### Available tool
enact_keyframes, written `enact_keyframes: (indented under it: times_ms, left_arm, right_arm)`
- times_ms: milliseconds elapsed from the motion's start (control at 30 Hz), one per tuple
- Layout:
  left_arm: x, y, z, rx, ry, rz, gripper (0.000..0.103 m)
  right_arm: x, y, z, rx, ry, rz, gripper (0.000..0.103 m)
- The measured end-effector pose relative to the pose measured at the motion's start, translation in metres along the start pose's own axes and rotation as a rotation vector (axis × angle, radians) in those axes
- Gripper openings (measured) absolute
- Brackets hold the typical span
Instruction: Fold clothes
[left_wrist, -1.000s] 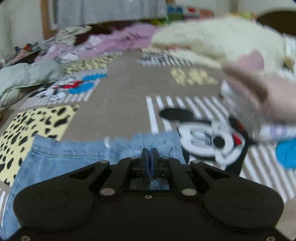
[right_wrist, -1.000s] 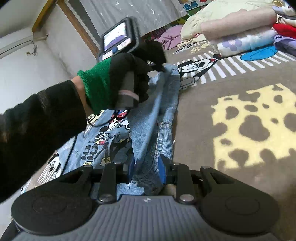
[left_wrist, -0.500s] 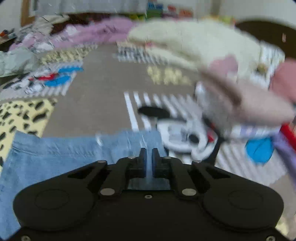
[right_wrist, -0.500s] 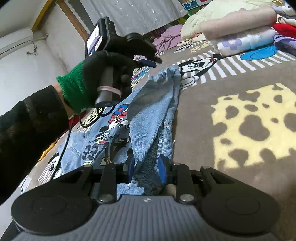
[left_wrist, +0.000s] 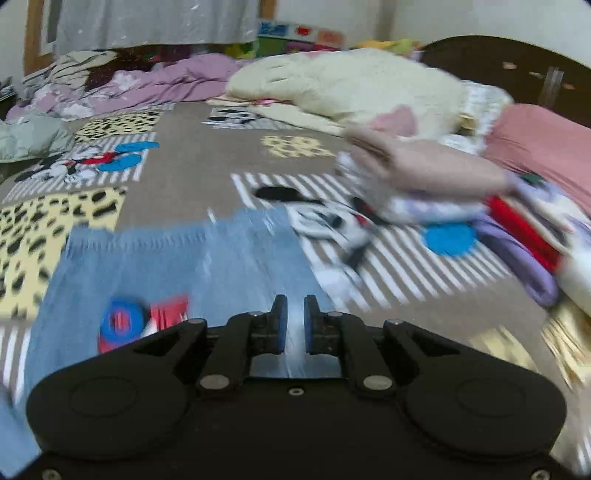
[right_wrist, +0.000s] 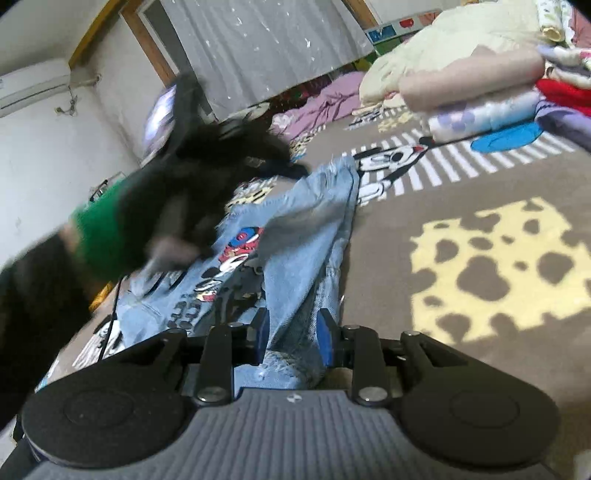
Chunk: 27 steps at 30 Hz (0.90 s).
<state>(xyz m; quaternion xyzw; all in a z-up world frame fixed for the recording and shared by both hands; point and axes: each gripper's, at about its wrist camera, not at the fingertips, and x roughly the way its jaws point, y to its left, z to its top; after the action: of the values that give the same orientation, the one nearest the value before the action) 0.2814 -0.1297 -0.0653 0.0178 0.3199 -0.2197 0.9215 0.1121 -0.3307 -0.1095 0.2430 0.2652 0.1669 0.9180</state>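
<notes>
Low in both frames, the left gripper pinches a thin edge of the denim garment spread on the bed, and the right gripper clamps a bunched fold. The thin pinch could slip as the cloth is pulled, spoiling the fold.

- left gripper: matte black housing with two round domes; silver pivot screws on its black linkage arms; blue pads
- right gripper: grey ribbed housing; black linkages with silver screws; blue pads
- left hand: black glove with green knit cuff; black sleeve; thin black cable trailing
</notes>
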Motion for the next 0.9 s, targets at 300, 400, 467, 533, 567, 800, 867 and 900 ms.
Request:
enact_keyframes:
  times_ms: [300, 400, 467, 533, 567, 800, 867, 900]
  left_arm:
    - [-0.019, -0.075, -0.092, 0.282, 0.029, -0.012, 0.005]
    - [-0.038, -0.082, -0.09, 0.255, 0.003, -0.043, 0.005]
    - [-0.031, -0.089, -0.106, 0.278, 0.073, -0.038, 0.007]
    - [-0.036, -0.084, -0.108, 0.245, 0.079, -0.052, 0.009]
    - [-0.041, -0.079, -0.107, 0.217, 0.068, -0.063, 0.017]
    - [-0.092, 0.002, -0.096, -0.092, -0.064, -0.009, 0.05]
    - [-0.104, 0.036, -0.097, -0.195, -0.073, 0.062, 0.049]
    - [-0.109, 0.054, -0.099, -0.253, -0.078, 0.099, 0.049]
  right_arm:
    - [-0.018, -0.045, 0.013, 0.146, -0.081, -0.154, 0.03]
    - [-0.013, -0.042, 0.007, 0.128, -0.076, -0.18, 0.03]
    - [-0.011, -0.037, 0.003, 0.119, -0.079, -0.183, 0.03]
    - [-0.01, -0.035, 0.001, 0.115, -0.087, -0.192, 0.03]
    - [-0.009, -0.034, 0.001, 0.11, -0.092, -0.203, 0.03]
    - [-0.016, -0.004, -0.006, -0.022, -0.139, -0.24, 0.03]
    - [-0.014, 0.013, -0.01, -0.11, -0.144, -0.232, 0.03]
    - [-0.013, 0.021, -0.012, -0.154, -0.142, -0.227, 0.03]
